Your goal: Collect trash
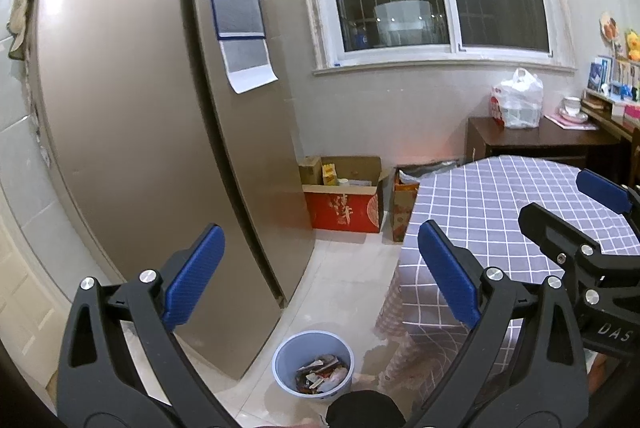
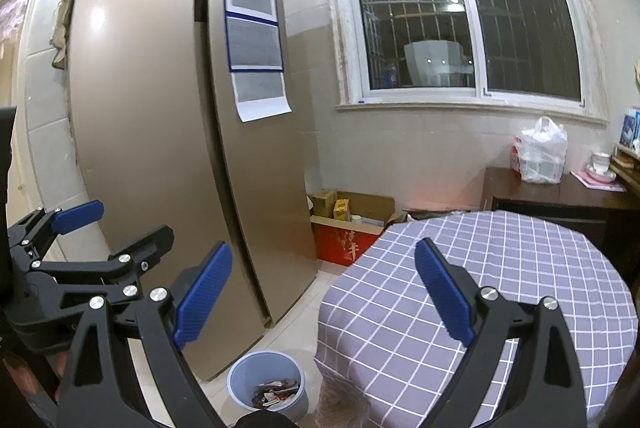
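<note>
A light blue trash bin (image 1: pixel 313 364) stands on the floor between the fridge and the table, with crumpled wrappers (image 1: pixel 322 375) inside; it also shows in the right wrist view (image 2: pixel 267 390). My left gripper (image 1: pixel 320 276) is open and empty, held high above the bin. My right gripper (image 2: pixel 324 292) is open and empty, above the table's left edge. The right gripper also shows at the right of the left wrist view (image 1: pixel 568 212), and the left gripper at the left of the right wrist view (image 2: pixel 120 228).
A round table with a purple checked cloth (image 2: pixel 500 288) fills the right. A tall beige fridge (image 1: pixel 140 108) stands left. Cardboard boxes (image 1: pixel 344 196) sit against the wall under the window. A dark sideboard (image 1: pixel 540 142) carries a white plastic bag (image 1: pixel 518 100).
</note>
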`<state>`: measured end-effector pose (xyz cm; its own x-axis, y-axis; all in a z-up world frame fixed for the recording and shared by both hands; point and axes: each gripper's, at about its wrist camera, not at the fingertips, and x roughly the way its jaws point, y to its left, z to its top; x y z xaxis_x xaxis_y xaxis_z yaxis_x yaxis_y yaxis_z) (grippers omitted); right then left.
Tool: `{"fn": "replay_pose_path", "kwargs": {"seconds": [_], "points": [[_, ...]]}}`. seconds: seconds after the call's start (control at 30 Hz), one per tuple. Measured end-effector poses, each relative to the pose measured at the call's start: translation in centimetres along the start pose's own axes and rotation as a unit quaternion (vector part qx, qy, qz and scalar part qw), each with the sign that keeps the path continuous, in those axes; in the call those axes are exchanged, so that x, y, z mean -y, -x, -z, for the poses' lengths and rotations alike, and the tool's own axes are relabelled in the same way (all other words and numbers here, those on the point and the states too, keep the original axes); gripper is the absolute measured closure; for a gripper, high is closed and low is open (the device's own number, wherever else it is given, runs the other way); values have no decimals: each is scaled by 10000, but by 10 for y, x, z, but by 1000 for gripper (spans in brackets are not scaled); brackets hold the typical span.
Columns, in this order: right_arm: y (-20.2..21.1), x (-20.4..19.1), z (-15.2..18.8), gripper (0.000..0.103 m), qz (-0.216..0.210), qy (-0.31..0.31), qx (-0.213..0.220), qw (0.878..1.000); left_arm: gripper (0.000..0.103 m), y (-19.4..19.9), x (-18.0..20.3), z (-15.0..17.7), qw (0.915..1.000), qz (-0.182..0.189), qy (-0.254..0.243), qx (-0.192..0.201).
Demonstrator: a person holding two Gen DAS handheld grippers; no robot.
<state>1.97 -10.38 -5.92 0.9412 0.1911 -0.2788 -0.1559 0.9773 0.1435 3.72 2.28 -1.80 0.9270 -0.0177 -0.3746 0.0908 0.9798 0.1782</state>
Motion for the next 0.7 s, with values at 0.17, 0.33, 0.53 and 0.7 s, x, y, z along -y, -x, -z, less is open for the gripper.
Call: {"fn": "replay_pose_path", "kwargs": {"seconds": [0.17, 0.33, 0.53, 0.7], "points": [[-13, 42, 12, 12, 278, -283, -167, 9991, 8, -36, 35, 0, 9992, 145, -165, -337], [-43, 113, 34, 9, 1118, -442, -811, 9894, 8, -89, 93, -2, 9945, 487, -332, -864], [-85, 180, 63, 9, 1628, -134, -1733, 9712, 8, -153, 186, 6, 9817, 1103, -487, -1471], [-122, 223, 87, 9, 1464, -4, -2493, 9573, 8, -199, 256, 21, 9710, 1406, -559, -1852]]}}
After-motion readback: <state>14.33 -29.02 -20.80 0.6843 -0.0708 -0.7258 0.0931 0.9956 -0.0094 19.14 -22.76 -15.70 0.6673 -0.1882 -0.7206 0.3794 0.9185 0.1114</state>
